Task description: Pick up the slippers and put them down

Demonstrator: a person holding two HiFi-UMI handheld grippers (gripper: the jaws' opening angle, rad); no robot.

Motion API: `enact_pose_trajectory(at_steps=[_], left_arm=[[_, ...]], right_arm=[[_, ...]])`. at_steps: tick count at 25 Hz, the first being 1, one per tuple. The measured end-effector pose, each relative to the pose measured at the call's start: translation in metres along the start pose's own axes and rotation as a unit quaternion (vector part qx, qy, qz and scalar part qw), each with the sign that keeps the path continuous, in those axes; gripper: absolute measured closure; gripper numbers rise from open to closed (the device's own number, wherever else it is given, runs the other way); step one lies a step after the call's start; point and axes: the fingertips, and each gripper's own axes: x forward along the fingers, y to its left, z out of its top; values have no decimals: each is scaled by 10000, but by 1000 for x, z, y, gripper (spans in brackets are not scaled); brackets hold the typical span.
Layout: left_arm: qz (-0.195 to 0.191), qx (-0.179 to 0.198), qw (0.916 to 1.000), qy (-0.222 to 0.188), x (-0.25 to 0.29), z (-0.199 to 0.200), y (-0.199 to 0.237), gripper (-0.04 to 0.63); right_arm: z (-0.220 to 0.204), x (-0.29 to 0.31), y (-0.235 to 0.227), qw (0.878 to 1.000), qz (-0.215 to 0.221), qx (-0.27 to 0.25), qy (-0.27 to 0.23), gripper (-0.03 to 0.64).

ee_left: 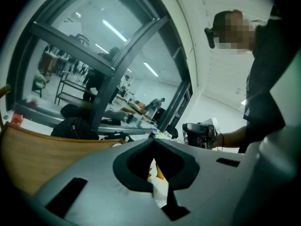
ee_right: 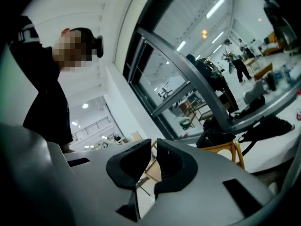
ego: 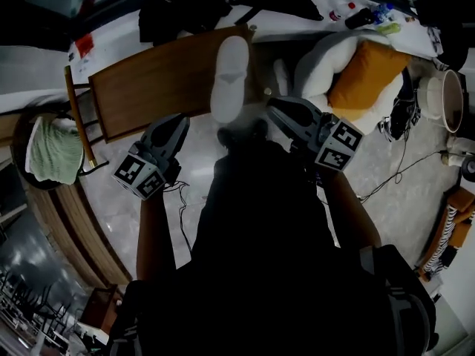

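While one white slipper (ego: 228, 76) lies lengthwise in the upper middle of the head view, at the right end of the wooden worktop (ego: 148, 87), neither hand-held gripper touches it. A narrow pale shape just right of it is too unclear to call a second slipper.

Two hand-held grippers sit below it, each with one marker cube. The left hand-held gripper (ego: 180, 120) is at the slipper's lower left and the right hand-held gripper (ego: 272, 105) at its lower right, both near it but apart from it. In the left gripper view the jaws meet at their tips with nothing between them. In the right gripper view the jaws are drawn together to a sliver, also empty.

Further right, one orange cushion (ego: 364, 76) rests on one white cushion (ego: 318, 59). One round pale bucket (ego: 443, 99) stands at the right edge. At the left edge, one green towel (ego: 53, 148) fills a dark round basket (ego: 22, 136).
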Motion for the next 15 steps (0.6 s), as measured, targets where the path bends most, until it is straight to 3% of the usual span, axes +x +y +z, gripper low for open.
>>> enact_pose_trajectory(at_steps=[3, 8, 15], left_arm=[[36, -111, 9999, 60, 6, -15, 0, 584], [99, -502, 9984, 226, 14, -65, -1, 584], [241, -1079, 9931, 400, 28, -138, 6, 584]], right_arm=[[-14, -1, -10, 9991, 101, 389, -136, 571], [-66, 8, -23, 9954, 379, 797, 383, 571], [-155, 18, -53, 9734, 516, 2078, 813, 569]])
